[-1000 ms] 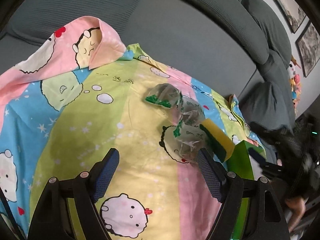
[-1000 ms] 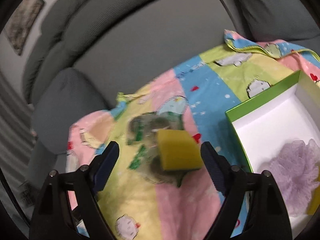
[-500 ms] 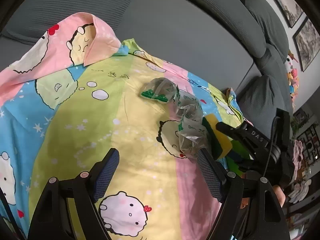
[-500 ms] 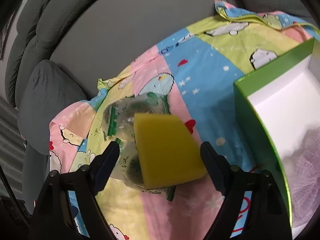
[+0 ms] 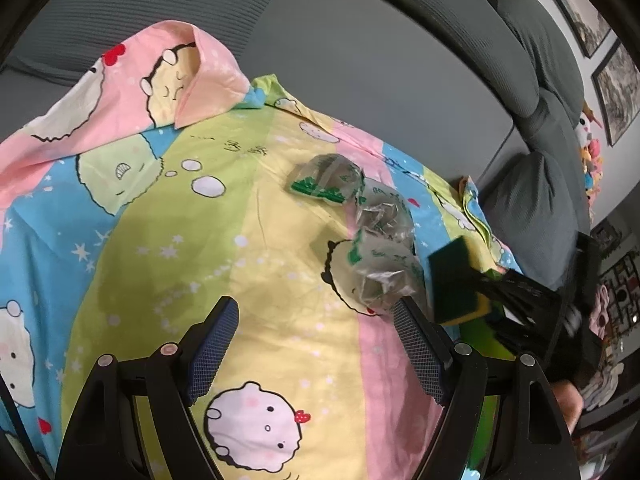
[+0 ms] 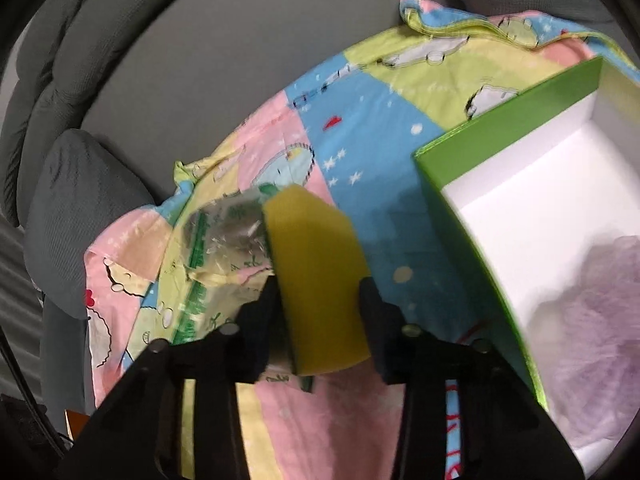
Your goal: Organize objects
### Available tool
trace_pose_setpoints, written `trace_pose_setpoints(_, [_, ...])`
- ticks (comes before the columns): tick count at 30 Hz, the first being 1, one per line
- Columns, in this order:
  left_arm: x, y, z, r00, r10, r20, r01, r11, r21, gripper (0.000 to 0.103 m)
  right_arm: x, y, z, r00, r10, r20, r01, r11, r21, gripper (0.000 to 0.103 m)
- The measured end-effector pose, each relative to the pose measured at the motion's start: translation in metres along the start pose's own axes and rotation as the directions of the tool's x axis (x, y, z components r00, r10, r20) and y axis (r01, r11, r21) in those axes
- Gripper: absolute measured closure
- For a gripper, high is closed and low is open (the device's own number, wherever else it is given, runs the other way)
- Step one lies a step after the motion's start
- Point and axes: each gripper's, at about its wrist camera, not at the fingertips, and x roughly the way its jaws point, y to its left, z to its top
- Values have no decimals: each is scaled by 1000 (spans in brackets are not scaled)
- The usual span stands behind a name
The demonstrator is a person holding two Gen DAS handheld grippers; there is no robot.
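A yellow sponge [image 6: 316,280] with a dark green scouring face [image 5: 456,284] sits between the jaws of my right gripper [image 6: 320,296]. The jaws are closing and both pads press its sides. In the left wrist view the sponge stands tilted up at the blanket's right edge. Beside it lie several crumpled clear plastic bags with green print [image 5: 376,240] [image 6: 228,240]. My left gripper [image 5: 316,308] hovers open over the cartoon blanket [image 5: 160,240], nothing between its fingers, the nearest bag just beyond its right fingertip.
A green box with a white inside [image 6: 480,128] stands to the right of the sponge, a purple mesh pouf [image 6: 592,300] in it. The blanket lies on a grey sofa [image 5: 360,60] with a grey cushion [image 6: 80,200] at the far end.
My right gripper came down around the yellow sponge and its jaws went from wide apart to pressing on it; the sponge has tipped up. My left gripper has stayed put.
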Motion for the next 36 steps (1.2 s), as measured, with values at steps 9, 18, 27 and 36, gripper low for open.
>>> trace_pose_setpoints(9, [-20, 16, 0, 999, -5, 37, 7, 998, -62, 23, -63, 17, -12, 988, 127, 83, -122, 991, -59, 67])
trace_pose_setpoints(18, [-34, 53, -13, 996, 83, 26, -78, 984, -160, 23, -35, 84, -68, 905, 364, -219, -397, 908, -131, 66])
trace_pose_setpoints(27, [-23, 61, -13, 997, 76, -27, -79, 982, -173, 23, 25, 104, -101, 894, 215, -393, -291, 946, -145, 63])
trace_pose_setpoints(36, [-15, 55, -17, 995, 56, -86, -68, 986, -149, 23, 0, 81, -83, 956, 78, -282, -140, 969, -206, 40])
